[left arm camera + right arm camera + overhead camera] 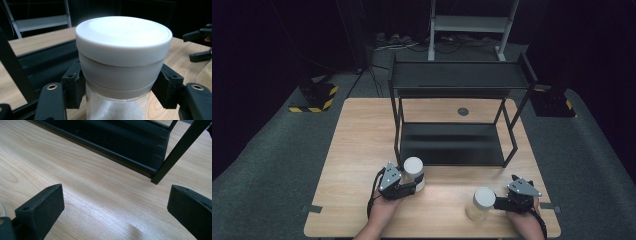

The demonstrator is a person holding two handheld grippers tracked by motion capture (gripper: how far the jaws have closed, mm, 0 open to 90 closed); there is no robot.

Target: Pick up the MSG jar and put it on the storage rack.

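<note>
- A lab-style recording space: black curtains (pixel 272 45) enclose a grey carpeted floor (pixel 267 165).
- A lone wooden table (pixel 362 130) bears a black metal shelf rack (pixel 457 80).
- Cables (pixel 412 45) trail by a hazard-striped stand base (pixel 314 97).

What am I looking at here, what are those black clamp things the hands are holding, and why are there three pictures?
These are three cameras on one moment. A person sits at a wooden table with a hand-held two-jaw clamp, called a gripper, in each hand. The high view looks down from above the person. The other two come from small cameras riding on the grippers, looking out along their black jaws.

On the table stands a black two-level metal rack, with two clear jars with white lids in front of it. The left gripper is closed around the left jar, just under its lid. The right gripper is open, with bare table between its jaws. In the high view the right jar stands just left of that gripper; whether they touch is hard to tell.
</note>
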